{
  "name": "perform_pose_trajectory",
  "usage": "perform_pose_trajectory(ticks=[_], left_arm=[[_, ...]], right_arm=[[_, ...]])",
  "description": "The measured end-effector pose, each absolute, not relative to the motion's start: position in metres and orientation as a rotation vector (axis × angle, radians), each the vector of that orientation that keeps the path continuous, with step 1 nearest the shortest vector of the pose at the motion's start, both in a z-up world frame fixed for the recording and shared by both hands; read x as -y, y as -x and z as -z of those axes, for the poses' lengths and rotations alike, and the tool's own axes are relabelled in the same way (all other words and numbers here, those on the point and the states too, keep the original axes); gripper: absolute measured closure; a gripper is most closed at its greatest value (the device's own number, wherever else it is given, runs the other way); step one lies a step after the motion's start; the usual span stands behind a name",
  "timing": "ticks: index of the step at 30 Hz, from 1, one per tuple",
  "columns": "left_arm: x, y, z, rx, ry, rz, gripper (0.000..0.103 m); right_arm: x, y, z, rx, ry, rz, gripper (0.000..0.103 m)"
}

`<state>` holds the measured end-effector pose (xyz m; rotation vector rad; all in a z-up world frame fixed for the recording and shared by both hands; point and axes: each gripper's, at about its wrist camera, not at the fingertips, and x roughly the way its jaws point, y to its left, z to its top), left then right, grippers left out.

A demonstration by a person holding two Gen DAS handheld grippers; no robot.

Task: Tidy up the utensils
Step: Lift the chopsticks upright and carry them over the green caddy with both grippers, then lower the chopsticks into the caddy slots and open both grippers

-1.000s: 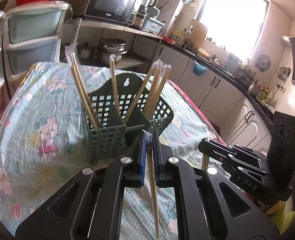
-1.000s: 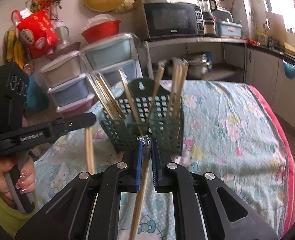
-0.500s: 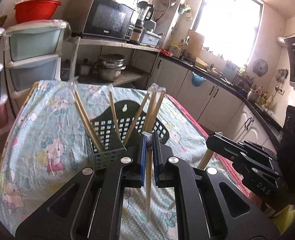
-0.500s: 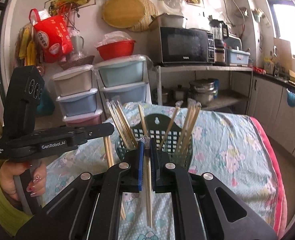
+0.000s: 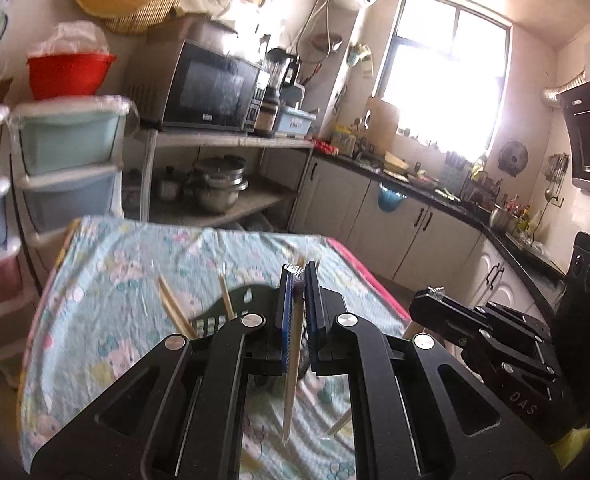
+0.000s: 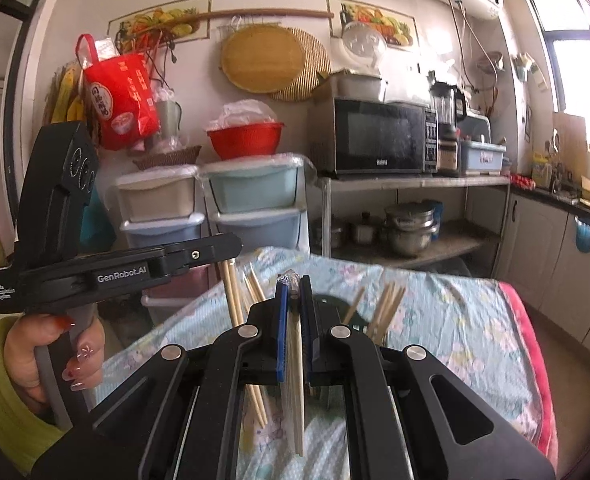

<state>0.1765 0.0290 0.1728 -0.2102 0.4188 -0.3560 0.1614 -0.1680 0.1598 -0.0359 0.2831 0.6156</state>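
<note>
My left gripper (image 5: 298, 276) is shut on a plastic-wrapped pair of chopsticks (image 5: 293, 380) that hangs down below its blue pads. My right gripper (image 6: 293, 284) is shut on another wrapped pair (image 6: 296, 384), also hanging down. The dark green slotted basket (image 5: 221, 314) stands on the table behind and below both grippers, mostly hidden by the fingers. Several wrapped chopsticks (image 6: 387, 308) stick up from it. In the right wrist view the left gripper (image 6: 231, 246) is at the left, held by a hand (image 6: 55, 356). In the left wrist view the right gripper (image 5: 431, 300) is at the right.
The table carries a light blue cartoon-print cloth (image 5: 107, 280) with a pink edge (image 6: 527, 356) on the right. Stacked plastic drawers (image 6: 255, 204) stand beyond the far left corner. A shelf with a microwave (image 6: 379, 140) and pots is behind, with kitchen counters (image 5: 415, 216) to the right.
Both grippers have risen with their chopsticks. The basket has dropped low in both views and is now mostly behind the fingers. More of the wall and window shows.
</note>
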Motion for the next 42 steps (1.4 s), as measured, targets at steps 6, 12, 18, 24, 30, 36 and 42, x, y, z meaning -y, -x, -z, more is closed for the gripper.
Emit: perform_pose_trajectory(ticks=[6, 12, 18, 24, 30, 36, 42], left_arm=[[-0.032, -0.183, -0.203, -0.348, 0.204, 0.339, 0.099], [-0.037, -0.191, -0.221, -0.299, 0.201, 0.307, 0.099], [-0.044, -0.198, -0.228, -0.267, 0.199, 0.267, 0.099], [-0.053, -0.206, -0.233, -0.231, 0.203, 0.230, 0.099], [-0.062, -0.220, -0.229, -0.228, 0.221, 0.192, 0.099], [-0.065, -0.226, -0.211, -0.228, 0.226, 0.176, 0.099], [-0.062, -0.233, -0.190, -0.262, 0.235, 0.175, 0.099]], right_arm=[[0.166, -0.162, -0.191, -0.193, 0.024, -0.616, 0.097], [0.163, -0.167, -0.215, -0.128, 0.012, -0.610, 0.097], [0.160, -0.176, -0.234, -0.066, -0.002, -0.607, 0.097], [0.162, -0.183, -0.243, -0.019, -0.004, -0.597, 0.097], [0.167, -0.194, -0.244, 0.011, -0.009, -0.568, 0.097], [0.169, -0.212, -0.226, -0.022, -0.019, -0.544, 0.097], [0.171, -0.236, -0.203, -0.084, -0.039, -0.506, 0.097]])
